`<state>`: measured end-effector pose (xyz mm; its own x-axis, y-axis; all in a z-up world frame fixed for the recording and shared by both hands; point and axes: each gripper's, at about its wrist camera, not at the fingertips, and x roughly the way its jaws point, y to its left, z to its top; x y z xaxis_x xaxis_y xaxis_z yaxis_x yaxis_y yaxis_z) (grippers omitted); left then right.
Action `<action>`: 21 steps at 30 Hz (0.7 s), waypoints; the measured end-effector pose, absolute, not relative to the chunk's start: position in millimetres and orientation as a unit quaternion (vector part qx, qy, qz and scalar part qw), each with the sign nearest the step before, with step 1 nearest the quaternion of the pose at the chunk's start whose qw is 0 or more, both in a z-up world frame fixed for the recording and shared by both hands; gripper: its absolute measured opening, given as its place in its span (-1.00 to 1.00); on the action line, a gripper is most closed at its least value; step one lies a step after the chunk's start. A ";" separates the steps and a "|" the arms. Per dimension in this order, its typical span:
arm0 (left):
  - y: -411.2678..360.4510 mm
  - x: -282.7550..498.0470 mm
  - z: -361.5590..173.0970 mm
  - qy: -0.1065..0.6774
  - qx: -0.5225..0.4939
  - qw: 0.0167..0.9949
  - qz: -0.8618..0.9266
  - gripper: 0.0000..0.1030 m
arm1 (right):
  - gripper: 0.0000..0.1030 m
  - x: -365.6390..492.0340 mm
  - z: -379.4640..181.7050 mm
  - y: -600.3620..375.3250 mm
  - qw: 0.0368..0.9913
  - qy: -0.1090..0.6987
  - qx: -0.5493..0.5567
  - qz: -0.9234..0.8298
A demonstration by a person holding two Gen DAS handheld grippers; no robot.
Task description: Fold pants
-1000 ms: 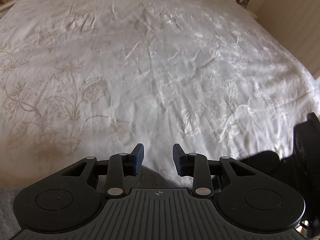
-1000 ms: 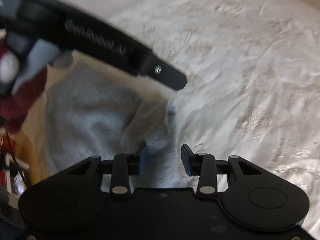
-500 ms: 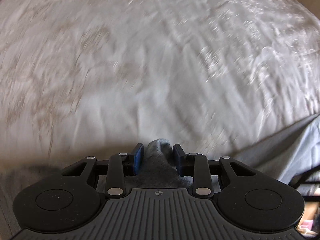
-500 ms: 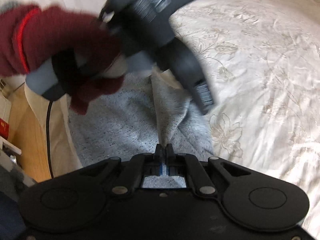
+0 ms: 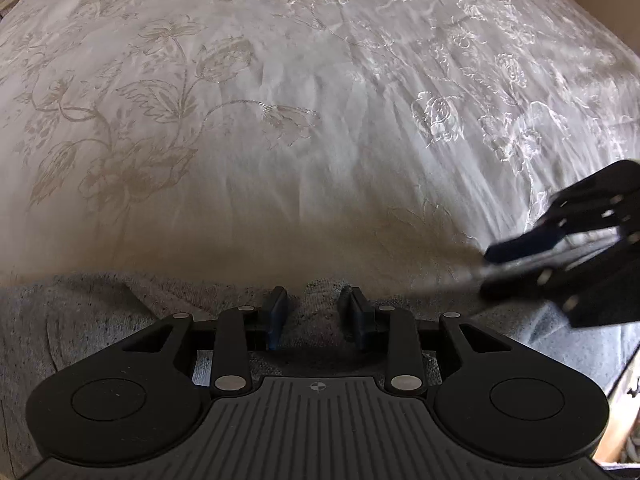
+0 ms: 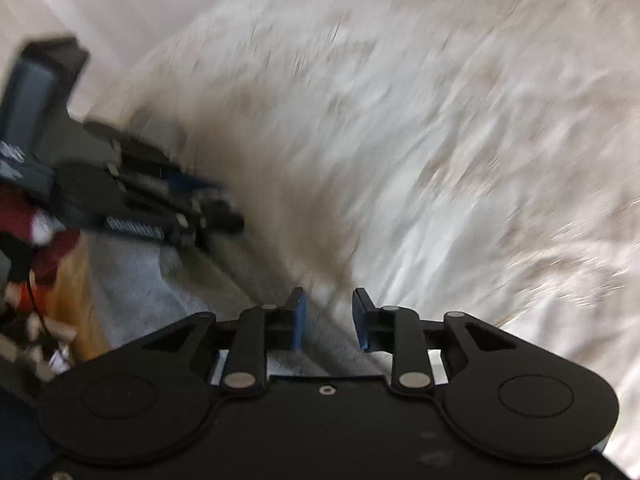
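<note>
Grey knit pants [image 5: 80, 320] lie along the near edge of a white embroidered bedspread [image 5: 280, 120]. My left gripper [image 5: 314, 312] is open, its jaws on either side of a raised bunch of the grey fabric. My right gripper [image 6: 329, 316] is open over the pants' edge [image 6: 224, 280], where grey fabric meets bedspread; this view is motion-blurred. The right gripper also shows at the right of the left wrist view [image 5: 560, 240], and the left gripper at the left of the right wrist view [image 6: 140, 196].
The bedspread [image 6: 440, 160] stretches far ahead in both views. A hand in a dark red glove [image 6: 36, 232] holds the left gripper. Wooden floor [image 6: 76, 300] and clutter lie at the bed's left side. A wall stands at the far right [image 5: 624, 0].
My right gripper was shut on the pants half a second ago and is now open and moving fast. My left gripper stays open and has come lower onto the grey fabric.
</note>
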<state>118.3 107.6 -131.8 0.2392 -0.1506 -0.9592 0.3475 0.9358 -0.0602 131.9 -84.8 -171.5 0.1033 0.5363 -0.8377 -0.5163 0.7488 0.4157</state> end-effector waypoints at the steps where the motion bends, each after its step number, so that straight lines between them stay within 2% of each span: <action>1: 108.5 116.8 -131.2 0.595 0.083 0.783 -0.160 -0.39 | -0.36 133.2 -178.4 -81.1 0.729 0.579 0.001 0.365; 6: 106.5 111.5 -134.2 0.592 0.089 0.785 -0.160 -0.39 | -0.30 133.3 -188.0 -71.1 0.707 0.588 -0.023 0.392; 10: 108.3 111.9 -134.7 0.592 0.085 0.785 -0.159 -0.39 | -0.32 136.6 -192.4 -67.6 0.685 0.601 0.000 0.412; 12: 109.5 111.9 -134.1 0.590 0.080 0.787 -0.160 -0.39 | -0.54 132.1 -194.3 -65.4 0.673 0.609 0.006 0.421; 13: 110.0 112.3 -133.1 0.588 0.079 0.789 -0.160 -0.39 | -0.84 129.2 -194.8 -63.6 0.673 0.609 -0.002 0.421; 15: 112.5 115.6 -124.4 0.577 0.071 0.798 -0.159 -0.39 | -0.88 120.2 -185.1 -61.4 0.692 0.588 -0.036 0.417; 19: 116.2 138.2 -81.1 0.501 0.034 0.852 -0.148 -0.39 | -0.94 114.7 -149.2 -62.2 0.794 0.489 -0.126 0.339; 21: 121.3 150.0 -68.1 0.482 0.005 0.866 -0.134 -0.39 | -0.95 123.9 -163.1 -64.2 0.804 0.496 -0.123 0.303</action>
<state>150.0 121.3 -68.1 0.4993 -0.2262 -0.8364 0.2364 0.9643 -0.1196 123.9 -64.2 -163.1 0.3245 0.3655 -0.8724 -0.6101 0.7857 0.1023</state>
